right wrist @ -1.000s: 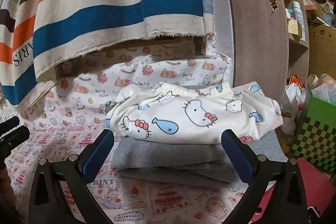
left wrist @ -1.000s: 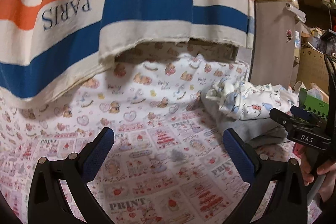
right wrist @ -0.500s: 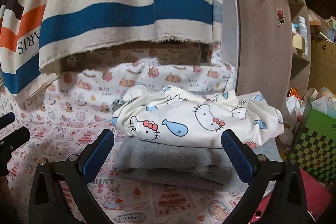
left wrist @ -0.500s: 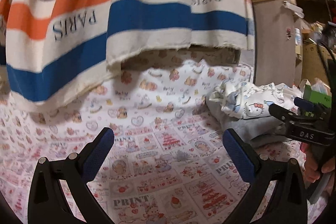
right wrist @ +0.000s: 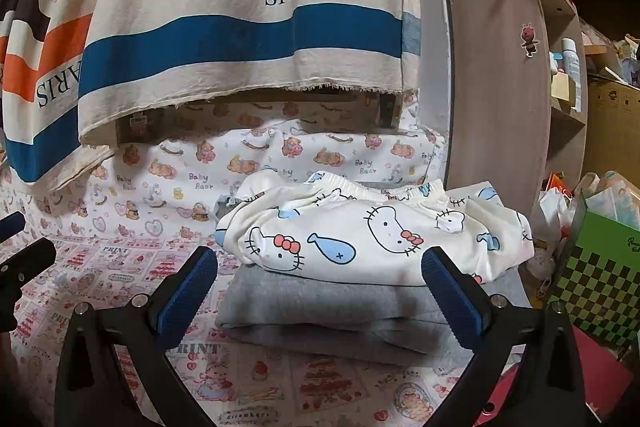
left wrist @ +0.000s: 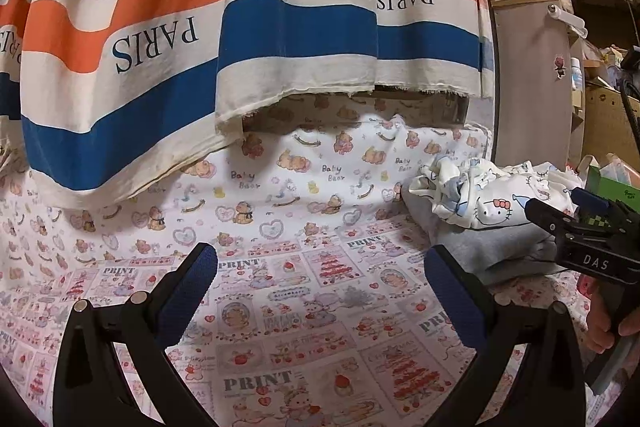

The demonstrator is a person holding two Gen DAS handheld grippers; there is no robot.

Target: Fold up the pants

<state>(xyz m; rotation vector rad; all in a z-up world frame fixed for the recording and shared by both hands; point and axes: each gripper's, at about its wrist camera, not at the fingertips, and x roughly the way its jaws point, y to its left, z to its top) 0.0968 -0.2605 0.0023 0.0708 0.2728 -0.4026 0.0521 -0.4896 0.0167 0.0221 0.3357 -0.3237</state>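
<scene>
White cartoon-cat print pants [right wrist: 372,235] lie folded on top of folded grey pants [right wrist: 328,303], a stack on the printed sheet. The stack also shows at the right of the left wrist view, white pants [left wrist: 492,199] over grey [left wrist: 488,247]. My right gripper [right wrist: 320,291] is open and empty, held just in front of the stack. My left gripper [left wrist: 320,291] is open and empty over bare sheet, left of the stack. The right gripper's black body [left wrist: 588,243] shows at the right edge of the left wrist view.
A striped cloth marked PARIS [left wrist: 248,27] hangs behind the bed. The printed sheet [left wrist: 280,299] covers the surface. A wooden shelf unit [right wrist: 500,75] stands at the right, with a green checkered box [right wrist: 600,291] and bags beside it.
Both cameras have pulled back and tilted up a little, so the stack sits lower and slightly farther. Both grippers stayed open and empty.
</scene>
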